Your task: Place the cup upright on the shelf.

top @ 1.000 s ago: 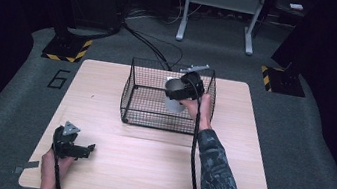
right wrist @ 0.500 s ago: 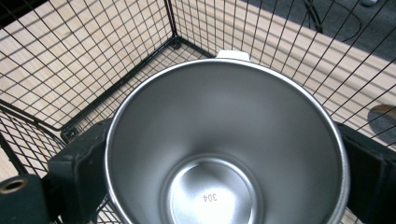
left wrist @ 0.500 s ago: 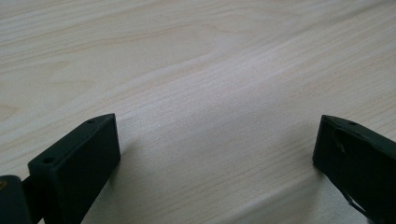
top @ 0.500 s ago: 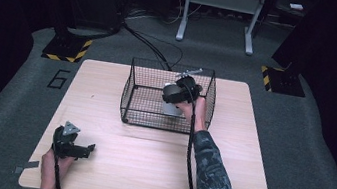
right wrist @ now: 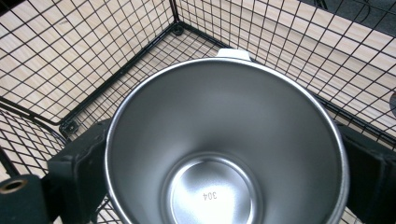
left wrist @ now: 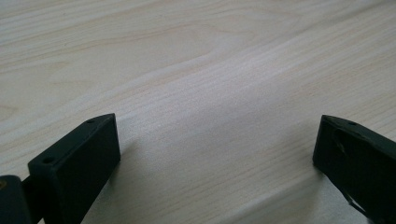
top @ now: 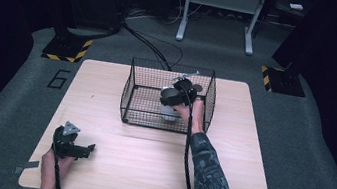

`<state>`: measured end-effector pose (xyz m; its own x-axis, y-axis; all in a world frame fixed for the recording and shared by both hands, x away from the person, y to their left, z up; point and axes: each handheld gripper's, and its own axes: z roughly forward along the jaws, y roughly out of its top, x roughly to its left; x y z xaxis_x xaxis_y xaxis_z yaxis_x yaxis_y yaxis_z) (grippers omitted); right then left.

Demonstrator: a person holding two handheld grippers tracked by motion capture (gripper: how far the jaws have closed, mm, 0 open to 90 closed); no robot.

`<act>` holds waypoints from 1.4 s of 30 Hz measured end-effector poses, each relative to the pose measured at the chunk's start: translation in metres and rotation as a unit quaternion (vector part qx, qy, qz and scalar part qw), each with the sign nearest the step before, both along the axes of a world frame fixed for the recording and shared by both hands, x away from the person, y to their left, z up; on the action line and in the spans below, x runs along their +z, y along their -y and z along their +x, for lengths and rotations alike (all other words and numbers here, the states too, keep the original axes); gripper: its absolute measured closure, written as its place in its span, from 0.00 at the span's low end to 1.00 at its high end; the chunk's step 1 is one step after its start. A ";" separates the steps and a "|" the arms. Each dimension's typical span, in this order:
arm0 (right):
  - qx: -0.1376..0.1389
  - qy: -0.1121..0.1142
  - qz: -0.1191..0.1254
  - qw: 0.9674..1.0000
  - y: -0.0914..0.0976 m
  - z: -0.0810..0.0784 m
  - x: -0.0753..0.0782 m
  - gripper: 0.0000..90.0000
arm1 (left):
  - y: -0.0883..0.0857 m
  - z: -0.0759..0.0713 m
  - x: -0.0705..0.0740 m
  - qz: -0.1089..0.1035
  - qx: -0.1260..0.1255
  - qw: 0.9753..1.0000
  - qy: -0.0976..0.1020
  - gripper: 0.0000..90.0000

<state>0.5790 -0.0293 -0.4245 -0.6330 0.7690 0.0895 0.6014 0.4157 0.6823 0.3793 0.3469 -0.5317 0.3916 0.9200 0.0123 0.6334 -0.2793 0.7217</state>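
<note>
While clamped between the right tongs (right wrist: 219, 154), steel cup (right wrist: 224, 149) (stamped 304 inside) hangs upright within wire basket (top: 132, 86). Left tongs (left wrist: 217, 158) gape wide over bare wooden surface (left wrist: 196, 70), well apart.

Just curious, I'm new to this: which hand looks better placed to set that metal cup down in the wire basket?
Right. The right gripper already holds the steel cup inside the basket; the left gripper rests open near the table's front corner.

in the right gripper view the steel cup (right wrist: 224, 144) is cut off by the bottom edge, and it hides most of both jaws. in the high view the wire basket (top: 136, 94) mesh partly screens the cup.
</note>
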 end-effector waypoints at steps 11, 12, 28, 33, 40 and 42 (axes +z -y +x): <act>-0.007 -0.016 -0.016 1.000 -0.002 0.004 -0.001 0.06 | 0.000 0.000 0.000 0.000 0.000 1.000 0.000 0.01; -0.008 -0.018 -0.016 1.000 -0.002 0.005 -0.002 0.06 | 0.000 0.000 0.000 0.000 0.000 1.000 0.000 0.01; -0.008 -0.047 -0.023 0.999 0.000 0.002 -0.001 0.06 | 0.000 0.000 0.000 0.000 0.000 1.000 0.000 0.01; -0.005 -0.050 -0.020 0.999 0.002 0.000 -0.001 0.05 | 0.000 0.000 0.000 0.000 0.000 1.000 0.000 0.01; -0.001 -0.039 -0.006 0.999 0.005 -0.006 0.006 0.00 | 0.001 0.000 0.000 -0.004 0.003 1.000 0.002 0.01; -0.002 -0.032 -0.001 0.999 0.006 -0.007 0.009 0.00 | 0.001 0.000 0.000 -0.003 0.003 1.000 0.002 0.01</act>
